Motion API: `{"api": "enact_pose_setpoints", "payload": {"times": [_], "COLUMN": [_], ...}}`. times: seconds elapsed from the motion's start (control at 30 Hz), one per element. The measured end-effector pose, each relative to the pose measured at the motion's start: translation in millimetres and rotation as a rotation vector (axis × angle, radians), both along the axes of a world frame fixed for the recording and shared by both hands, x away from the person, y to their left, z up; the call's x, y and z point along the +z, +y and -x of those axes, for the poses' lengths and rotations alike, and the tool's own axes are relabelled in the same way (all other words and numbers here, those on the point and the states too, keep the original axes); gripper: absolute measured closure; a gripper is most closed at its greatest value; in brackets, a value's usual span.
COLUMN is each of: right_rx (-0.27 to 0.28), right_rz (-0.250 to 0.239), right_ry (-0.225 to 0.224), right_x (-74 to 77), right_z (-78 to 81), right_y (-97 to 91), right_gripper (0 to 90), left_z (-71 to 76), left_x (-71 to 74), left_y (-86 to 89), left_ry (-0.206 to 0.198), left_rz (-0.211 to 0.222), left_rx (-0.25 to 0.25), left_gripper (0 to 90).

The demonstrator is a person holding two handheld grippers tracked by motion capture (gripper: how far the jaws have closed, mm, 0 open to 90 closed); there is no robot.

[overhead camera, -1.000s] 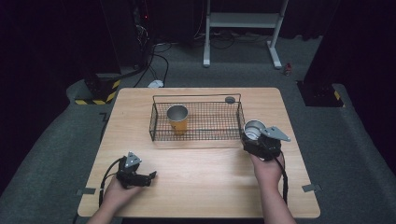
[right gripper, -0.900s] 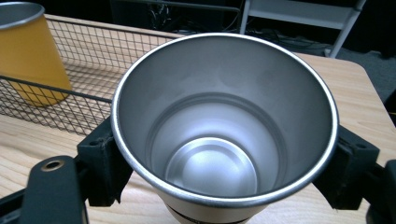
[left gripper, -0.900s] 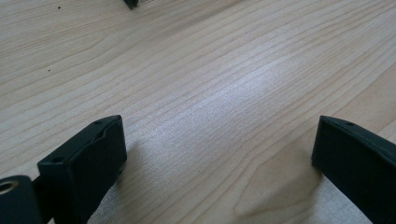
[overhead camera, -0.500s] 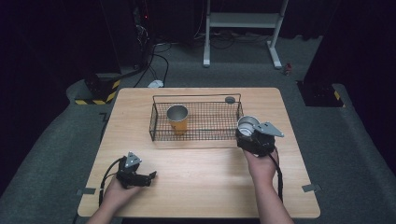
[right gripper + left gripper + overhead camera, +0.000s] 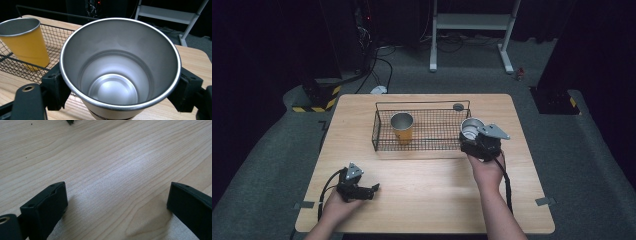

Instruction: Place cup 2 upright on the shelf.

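My right gripper (image 5: 472, 134) is shut on a white metal cup (image 5: 471, 127) (image 5: 120, 67), upright and empty, held at the right end of the black wire basket (image 5: 422, 141). Its jaws clamp both sides of the cup below the rim. A yellow metal cup (image 5: 402, 127) (image 5: 23, 41) stands upright inside the basket, left of centre. My left gripper (image 5: 373, 190) rests low on the table near the front left, pointing right, open with bare wood (image 5: 112, 185) between its jaws.
A small dark round object (image 5: 458, 106) lies on the table behind the basket's right rear corner. The wooden table (image 5: 427, 200) has open surface in front of the basket. Cables and a white stand's feet (image 5: 472, 45) are on the floor beyond.
My right gripper has carried the white cup forward and a little left, up to the basket's right end. The left gripper has stayed put.
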State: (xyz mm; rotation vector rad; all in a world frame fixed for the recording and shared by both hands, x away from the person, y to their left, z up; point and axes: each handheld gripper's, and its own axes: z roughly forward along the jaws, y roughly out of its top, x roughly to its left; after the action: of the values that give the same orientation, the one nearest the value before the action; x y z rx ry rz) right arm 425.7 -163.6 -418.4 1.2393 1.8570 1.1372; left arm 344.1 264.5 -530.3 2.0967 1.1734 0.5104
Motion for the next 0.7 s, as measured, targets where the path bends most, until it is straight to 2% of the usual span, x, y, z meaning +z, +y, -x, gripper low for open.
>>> {"api": "enact_pose_setpoints", "payload": {"times": [0.7], "right_rx": [0.027], "right_rz": [0.007], "right_ry": [-0.010], "right_x": [6.8], "right_z": [-16.0], "right_y": [20.3], "right_gripper": [18.4], "left_z": [0.2], "left_x": [-0.1], "left_y": [-0.2], "left_ry": [0.002], "left_rz": [0.004], "left_rx": [0.001], "left_gripper": [3.4]}}
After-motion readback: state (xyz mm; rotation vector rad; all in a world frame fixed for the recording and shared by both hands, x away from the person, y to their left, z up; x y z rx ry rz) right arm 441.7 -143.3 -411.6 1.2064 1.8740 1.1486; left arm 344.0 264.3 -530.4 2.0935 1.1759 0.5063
